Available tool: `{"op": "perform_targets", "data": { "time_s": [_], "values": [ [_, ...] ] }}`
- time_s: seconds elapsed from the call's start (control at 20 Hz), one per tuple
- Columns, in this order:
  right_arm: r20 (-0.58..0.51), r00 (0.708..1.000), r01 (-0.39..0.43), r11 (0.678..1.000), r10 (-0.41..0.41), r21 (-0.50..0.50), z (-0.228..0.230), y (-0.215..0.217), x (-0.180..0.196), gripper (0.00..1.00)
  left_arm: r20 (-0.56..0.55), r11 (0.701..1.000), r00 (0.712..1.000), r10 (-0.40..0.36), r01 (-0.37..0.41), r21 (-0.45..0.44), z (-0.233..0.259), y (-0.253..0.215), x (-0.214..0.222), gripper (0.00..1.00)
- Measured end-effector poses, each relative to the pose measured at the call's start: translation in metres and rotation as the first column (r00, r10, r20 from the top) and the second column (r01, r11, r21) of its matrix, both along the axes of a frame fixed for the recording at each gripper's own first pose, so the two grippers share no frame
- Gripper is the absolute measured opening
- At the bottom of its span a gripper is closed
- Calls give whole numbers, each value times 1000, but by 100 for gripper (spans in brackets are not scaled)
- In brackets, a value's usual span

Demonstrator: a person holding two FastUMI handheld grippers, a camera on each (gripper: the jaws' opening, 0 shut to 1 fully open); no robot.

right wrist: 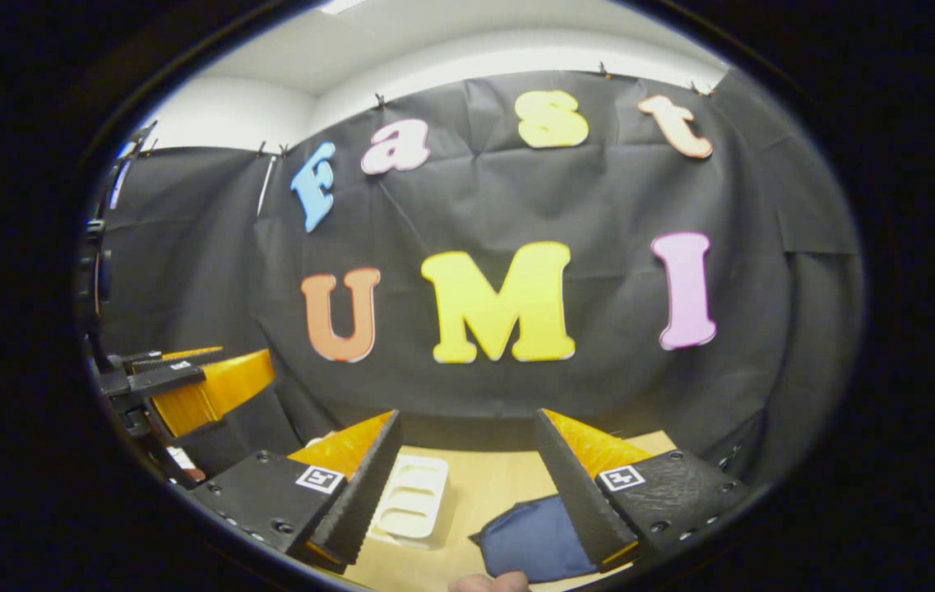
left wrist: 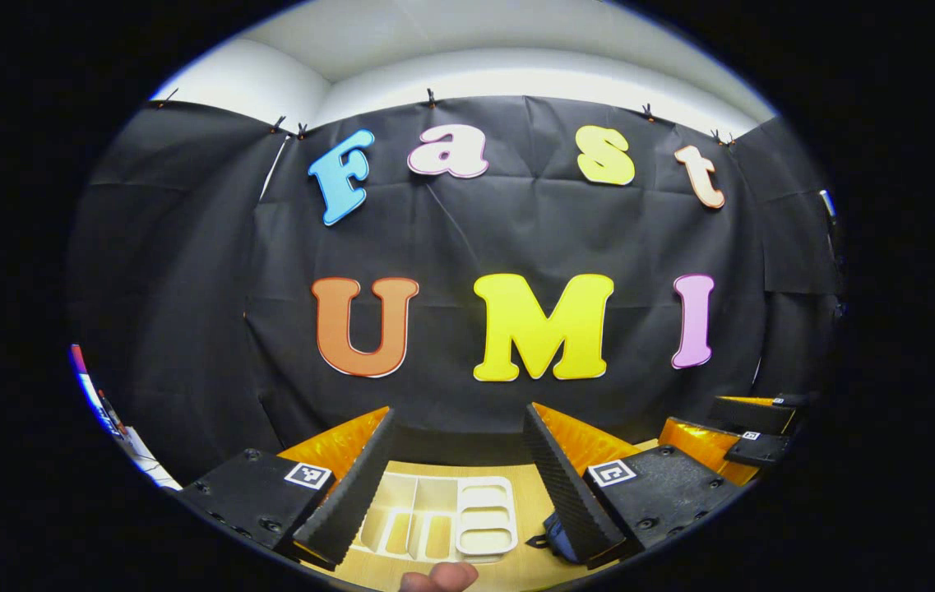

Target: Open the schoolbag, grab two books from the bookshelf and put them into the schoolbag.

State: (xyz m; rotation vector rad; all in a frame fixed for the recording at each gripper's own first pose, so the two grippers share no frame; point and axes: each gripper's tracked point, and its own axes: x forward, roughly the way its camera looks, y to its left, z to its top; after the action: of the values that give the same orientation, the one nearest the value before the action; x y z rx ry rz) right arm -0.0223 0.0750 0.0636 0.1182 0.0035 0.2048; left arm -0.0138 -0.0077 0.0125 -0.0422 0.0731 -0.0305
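A navy blue schoolbag (right wrist: 529,538) lies flat on the wooden table (right wrist: 483,485); in the left gripper view just a corner of the schoolbag (left wrist: 556,538) peeks out. Left of it lies a white divided rack (left wrist: 442,518), also seen as the rack (right wrist: 414,497) in the right gripper view. My left gripper (left wrist: 460,415) is held above the table, open and holding nothing. My right gripper (right wrist: 468,415) is open too, over the bag's near side. Each view catches the other tool at its edge: the right gripper (left wrist: 751,427) and the left gripper (right wrist: 163,370).
The black cloth wall (left wrist: 516,230) stands close behind the table's far edge. A fingertip (left wrist: 438,578) shows at the bottom rim of the left gripper view, and another fingertip (right wrist: 488,582) in the right gripper view.
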Motion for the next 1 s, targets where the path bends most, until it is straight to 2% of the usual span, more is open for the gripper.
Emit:
{"op": "perform_targets", "data": {
  "time_s": [0.05, 0.1, 0.15, 0.25, 0.35, 0.4, 0.45, 0.5, 0.6, 0.65, 0.85, 0.9, 0.95, 1.0],
  "values": [
    [38, 999, 25, 1000, -26, 9, 8, -1, -4, 93, 21, 1000, 1000, -2, 2, -1, 7, -2, -2, 97],
    [66, 997, 46, 999, -47, 11, 13, -1, -9, 96, 35, 1000, 999, -10, 11, -2, 9, -3, -4, 97],
    [82, 994, 68, 998, -69, 4, 14, -2, -14, 93, 48, 1000, 999, -20, 21, -5, 9, -3, -2, 97],
    [112, 989, 96, 995, -94, -6, 16, -3, -23, 93, 65, 999, 997, -40, 40, 2, 10, -3, -4, 97],
    [131, 985, 119, 993, -117, -9, 21, -5, -28, 96, 63, 999, 997, -43, 43, 1, 6, -3, -7, 97],
    [139, 982, 129, 991, -126, -17, 22, -5, -27, 93, 52, 999, 998, -44, 44, -3, 2, -2, -6, 97],
    [150, 980, 134, 991, -129, -25, 25, -5, -28, 99, 38, 999, 998, -44, 44, -7, -3, -2, -5, 97],
    [162, 978, 139, 990, -132, -32, 25, -6, -28, 96, 29, 999, 999, -41, 41, -8, -5, -1, -5, 97],
    [171, 975, 148, 988, -140, -36, 25, -7, -30, 99, 22, 1000, 999, -27, 27, -11, -8, 1, -9, 97],
    [170, 975, 151, 988, -143, -38, 25, -8, -30, 93, 26, 999, 999, -27, 28, -16, -9, -1, -13, 97],
    [162, 973, 177, 983, -167, -52, 28, -18, -35, 94, 42, 999, 998, -35, 36, -10, -6, -6, -14, 97],
    [163, 971, 185, 981, -174, -54, 29, -21, -35, 99, 44, 999, 998, -44, 44, -8, -6, -7, -13, 97],
    [165, 970, 189, 980, -178, -58, 28, -22, -33, 96, 44, 999, 998, -46, 46, -3, -6, -8, -13, 97],
    [168, 969, 193, 979, -180, -63, 29, -22, -33, 96, 44, 999, 998, -48, 48, 1, -5, -9, -13, 90]
  ]
}}
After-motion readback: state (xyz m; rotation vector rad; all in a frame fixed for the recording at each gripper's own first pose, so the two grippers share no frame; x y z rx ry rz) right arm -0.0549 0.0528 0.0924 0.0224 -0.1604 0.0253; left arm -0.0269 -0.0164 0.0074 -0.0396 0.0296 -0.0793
